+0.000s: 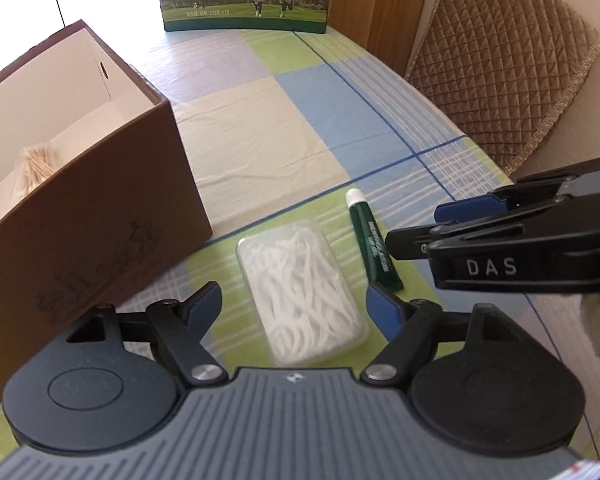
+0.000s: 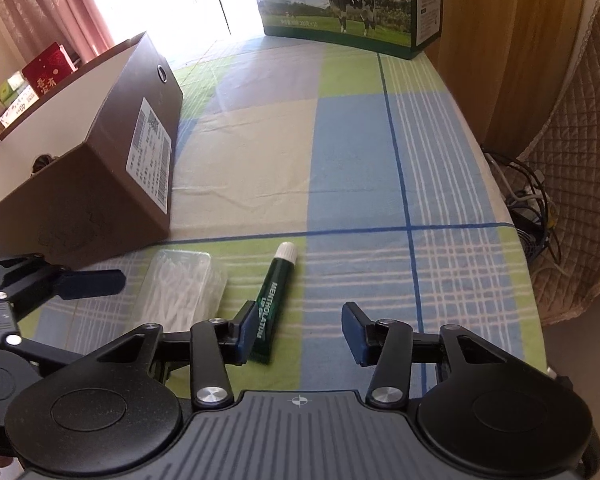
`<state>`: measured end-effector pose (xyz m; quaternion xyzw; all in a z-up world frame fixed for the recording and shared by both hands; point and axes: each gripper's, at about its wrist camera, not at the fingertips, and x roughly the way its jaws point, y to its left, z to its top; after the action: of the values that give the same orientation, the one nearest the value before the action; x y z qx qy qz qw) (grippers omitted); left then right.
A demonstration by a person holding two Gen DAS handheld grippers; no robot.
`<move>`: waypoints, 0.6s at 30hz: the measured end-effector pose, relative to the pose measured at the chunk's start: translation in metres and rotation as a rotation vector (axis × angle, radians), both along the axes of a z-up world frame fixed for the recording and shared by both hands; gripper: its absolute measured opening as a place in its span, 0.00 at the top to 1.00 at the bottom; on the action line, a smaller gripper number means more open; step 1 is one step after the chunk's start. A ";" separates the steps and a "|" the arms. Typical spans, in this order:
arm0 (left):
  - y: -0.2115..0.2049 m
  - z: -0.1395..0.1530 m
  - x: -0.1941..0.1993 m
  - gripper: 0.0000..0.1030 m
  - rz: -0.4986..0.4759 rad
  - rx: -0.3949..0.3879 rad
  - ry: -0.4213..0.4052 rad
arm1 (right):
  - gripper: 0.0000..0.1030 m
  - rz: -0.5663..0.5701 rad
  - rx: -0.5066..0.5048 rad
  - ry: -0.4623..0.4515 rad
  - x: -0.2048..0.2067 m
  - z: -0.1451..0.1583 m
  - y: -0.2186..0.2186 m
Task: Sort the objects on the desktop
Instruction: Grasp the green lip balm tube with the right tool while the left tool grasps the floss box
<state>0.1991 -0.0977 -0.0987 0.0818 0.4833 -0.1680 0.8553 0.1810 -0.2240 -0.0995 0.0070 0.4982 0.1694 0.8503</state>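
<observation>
Covering the table, a checked cloth (image 2: 360, 152) in blue, green and cream carries a brown cardboard box (image 1: 100, 208) at the left, open at the top, and a milk carton (image 2: 340, 0) at the far edge. Near the box lies a clear plastic case of white floss picks (image 1: 302, 290); the left gripper (image 1: 294, 306) hangs over it, jaws apart on either side, pads not touching. Just beside the case lies a green lip-balm tube (image 2: 270, 308), white cap pointing away. The right gripper (image 2: 300, 330) stands parted, its left pad at the tube, the other well clear.
</observation>
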 end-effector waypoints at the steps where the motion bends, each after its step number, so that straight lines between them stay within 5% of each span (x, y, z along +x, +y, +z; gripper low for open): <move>1: 0.000 -0.002 0.003 0.29 0.005 -0.002 0.005 | 0.58 -0.001 0.000 0.001 0.002 -0.001 0.001; 5: 0.001 -0.009 0.011 0.47 0.025 -0.007 0.032 | 0.59 -0.003 -0.004 0.006 0.009 -0.005 0.004; 18: 0.048 -0.009 -0.014 0.48 0.153 0.027 0.031 | 0.72 0.046 -0.051 -0.012 0.021 -0.018 0.028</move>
<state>0.1848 -0.0493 -0.1076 0.0535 0.5033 -0.0971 0.8570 0.2018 -0.1962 -0.1177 -0.0271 0.4971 0.1764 0.8491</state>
